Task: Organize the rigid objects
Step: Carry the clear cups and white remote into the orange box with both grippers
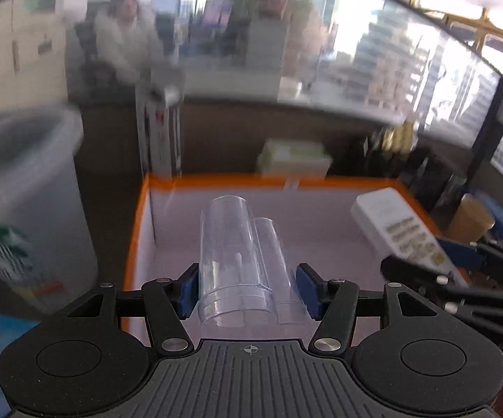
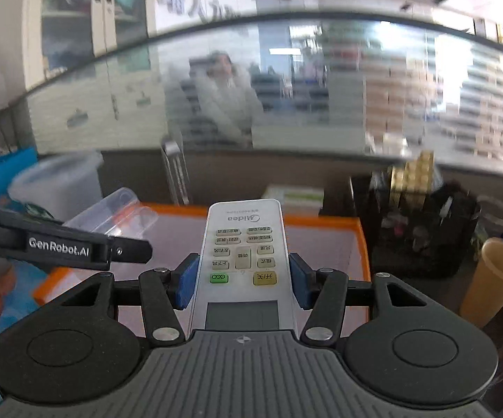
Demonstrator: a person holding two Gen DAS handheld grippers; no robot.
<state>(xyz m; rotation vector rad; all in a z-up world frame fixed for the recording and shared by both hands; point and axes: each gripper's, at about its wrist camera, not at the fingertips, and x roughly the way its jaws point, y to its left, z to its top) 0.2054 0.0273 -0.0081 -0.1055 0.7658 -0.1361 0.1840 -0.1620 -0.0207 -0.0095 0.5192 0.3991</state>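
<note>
1. Your left gripper (image 1: 248, 291) is clamped on the clear blister shell (image 1: 241, 264), over the orange-rimmed tray (image 1: 136, 230); squeezing could buckle it.
2. Your right gripper (image 2: 242, 280) clamps the remote (image 2: 242, 257), near the shell; they could collide.

**Left claw clamped on clear packaging above the orange-rimmed tray**

The left claw (image 1: 246, 291) grips a clear plastic blister shell (image 1: 241, 261) — two moulded tube shapes side by side, the wider one on the left — with a blue pad (image 1: 188, 291) pressed against each side. Beyond the shell lies the orange-rimmed tray (image 1: 136, 244), its pale floor showing through the plastic. Over the tray's right part a white remote control (image 1: 401, 230) is carried in the right claw (image 1: 425, 275), whose black fingers enter from the right edge. Left of the tray stands a large translucent bin (image 1: 24, 209), blurred. Behind the tray's far rim sits a pale box (image 1: 293, 160).
</note>
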